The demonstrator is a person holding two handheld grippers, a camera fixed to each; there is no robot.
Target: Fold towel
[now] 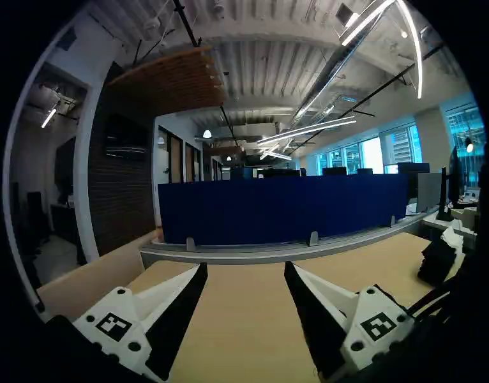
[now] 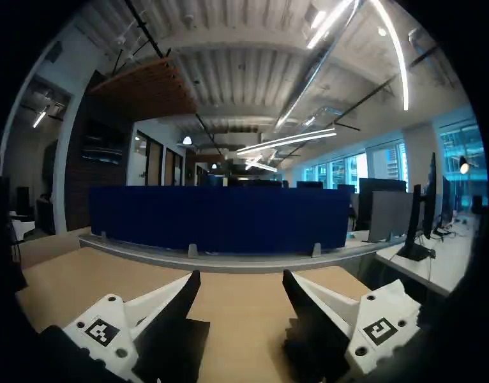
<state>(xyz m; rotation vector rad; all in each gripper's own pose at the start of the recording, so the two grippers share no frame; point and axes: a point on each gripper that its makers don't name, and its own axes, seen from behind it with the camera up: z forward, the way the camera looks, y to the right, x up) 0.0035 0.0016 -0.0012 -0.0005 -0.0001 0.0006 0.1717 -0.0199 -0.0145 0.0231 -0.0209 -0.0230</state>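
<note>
The left tool (image 1: 245,267) is held wide open with nothing between its fingers, aimed level across bare worktop (image 1: 244,332) toward a blue partition (image 1: 276,210) far ahead of it. What I take to be the towel (image 1: 438,258) is a dark, layered heap well off to that tool's right, slightly ahead of its tips and resting on the worktop. The right tool (image 2: 240,274) is just as wide open and grips nothing. Some dark material (image 2: 193,338) sits low under and beside its fingers, and I cannot tell whether that is cloth or only shadow and finger pads. The main risk is reach and aim, since neither tool points at the cloth. A blind swing to the right by the left tool could shove the heap along the worktop instead of catching an edge. The cloth looks stacked in layers, so a pinch could take several layers or a middle fold rather than a single corner, and the fold would then come out crooked. Its dark colour hides the hems, which makes picking matching corners harder. If cloth does lie under the right tool, closing low could scrape the worktop or bunch the fabric. The heap also sits toward the worktop's far right side, so a push could send it over.
</note>
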